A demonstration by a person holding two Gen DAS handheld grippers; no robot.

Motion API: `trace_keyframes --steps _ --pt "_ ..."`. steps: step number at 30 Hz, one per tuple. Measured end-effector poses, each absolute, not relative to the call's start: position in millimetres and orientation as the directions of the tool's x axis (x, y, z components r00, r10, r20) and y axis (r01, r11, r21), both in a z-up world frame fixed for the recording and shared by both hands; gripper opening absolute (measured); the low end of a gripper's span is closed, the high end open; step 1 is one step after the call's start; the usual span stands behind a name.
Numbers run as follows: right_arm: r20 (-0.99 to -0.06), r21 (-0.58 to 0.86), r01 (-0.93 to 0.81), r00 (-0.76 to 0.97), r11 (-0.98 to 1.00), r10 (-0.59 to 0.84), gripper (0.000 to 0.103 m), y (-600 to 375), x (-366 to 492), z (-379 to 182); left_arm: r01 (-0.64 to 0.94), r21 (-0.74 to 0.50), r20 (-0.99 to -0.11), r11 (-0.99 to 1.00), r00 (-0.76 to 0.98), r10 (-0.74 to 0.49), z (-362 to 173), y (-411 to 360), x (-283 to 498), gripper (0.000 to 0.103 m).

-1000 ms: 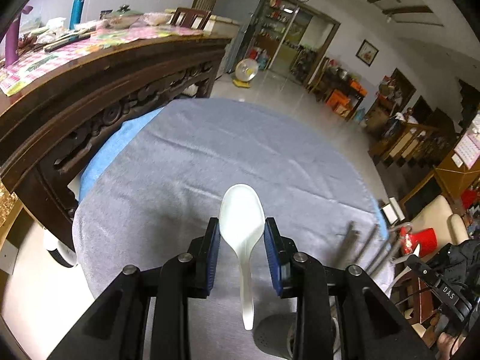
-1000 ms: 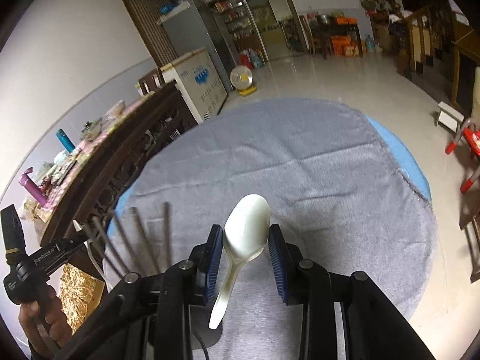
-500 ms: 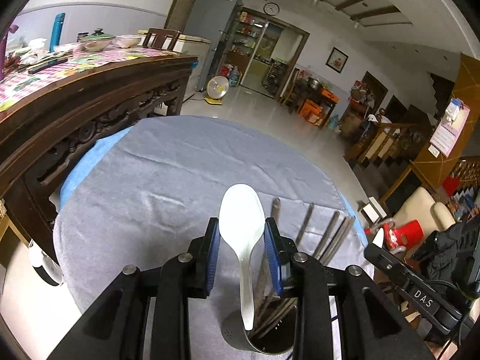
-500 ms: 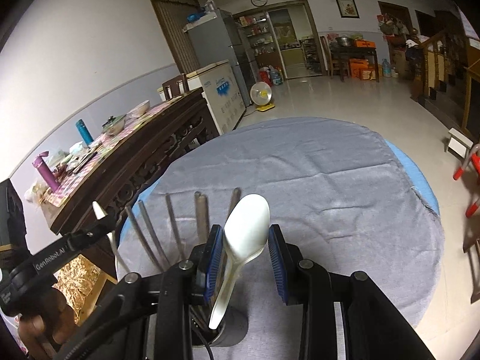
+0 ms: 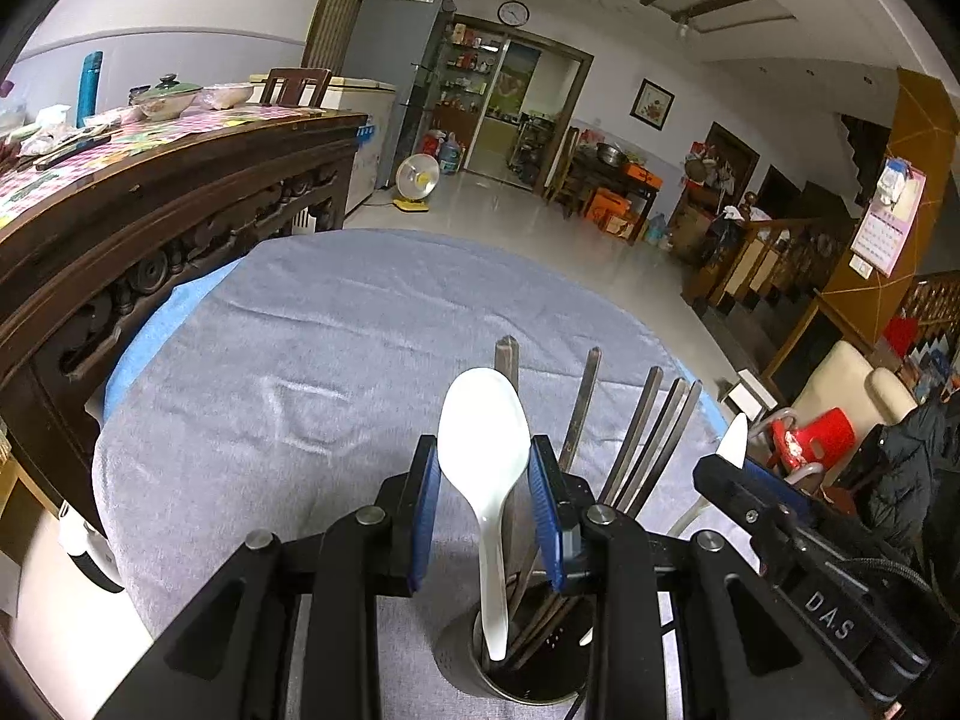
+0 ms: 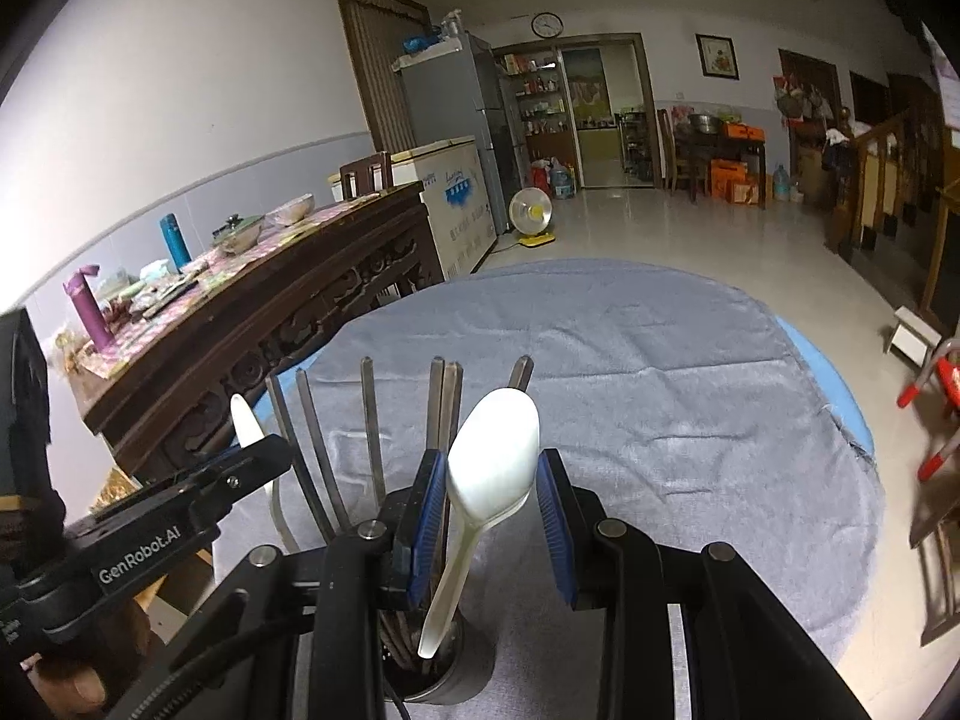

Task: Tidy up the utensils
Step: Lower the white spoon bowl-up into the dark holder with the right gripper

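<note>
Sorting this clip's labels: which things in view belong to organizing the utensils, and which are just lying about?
Belong to the job:
- left gripper, shut on a white spoon
- right gripper, shut on another white spoon
- metal utensil cup
- chopsticks standing in it

Lying about:
- teal flask
- purple bottle
- lidded bowl
- floor fan

The grey cloth [image 5: 336,372] on the round counter [image 5: 150,330] lies bare beyond and to both sides of the metal utensil holder [image 5: 474,669], leaving wide open room there. Over the holder's mouth the way is crowded: dark chopsticks [image 5: 636,444] fan upward from it, and two white spoons [image 5: 485,450] [image 6: 493,462] hang handle-down above it. The two grippers, left [image 5: 485,501] and right [image 6: 492,516], stand just beside each other there, and a carved wooden sideboard [image 6: 270,324] closes the left edge.
</note>
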State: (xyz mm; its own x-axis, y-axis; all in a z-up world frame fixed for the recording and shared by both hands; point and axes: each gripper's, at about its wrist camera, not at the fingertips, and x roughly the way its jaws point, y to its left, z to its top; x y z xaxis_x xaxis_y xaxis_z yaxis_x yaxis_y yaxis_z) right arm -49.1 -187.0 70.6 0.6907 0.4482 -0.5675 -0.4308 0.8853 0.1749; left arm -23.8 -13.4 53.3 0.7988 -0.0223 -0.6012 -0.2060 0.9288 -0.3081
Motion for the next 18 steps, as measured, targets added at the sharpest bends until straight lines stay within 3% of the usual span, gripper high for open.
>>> trace_keyframes --steps 18 --pt "-0.581 0.165 -0.446 0.677 0.880 0.452 0.034 -183.7 -55.2 61.9 -0.200 -0.296 -0.615 0.934 0.788 -0.025 47.7 -19.9 -22.8 0.031"
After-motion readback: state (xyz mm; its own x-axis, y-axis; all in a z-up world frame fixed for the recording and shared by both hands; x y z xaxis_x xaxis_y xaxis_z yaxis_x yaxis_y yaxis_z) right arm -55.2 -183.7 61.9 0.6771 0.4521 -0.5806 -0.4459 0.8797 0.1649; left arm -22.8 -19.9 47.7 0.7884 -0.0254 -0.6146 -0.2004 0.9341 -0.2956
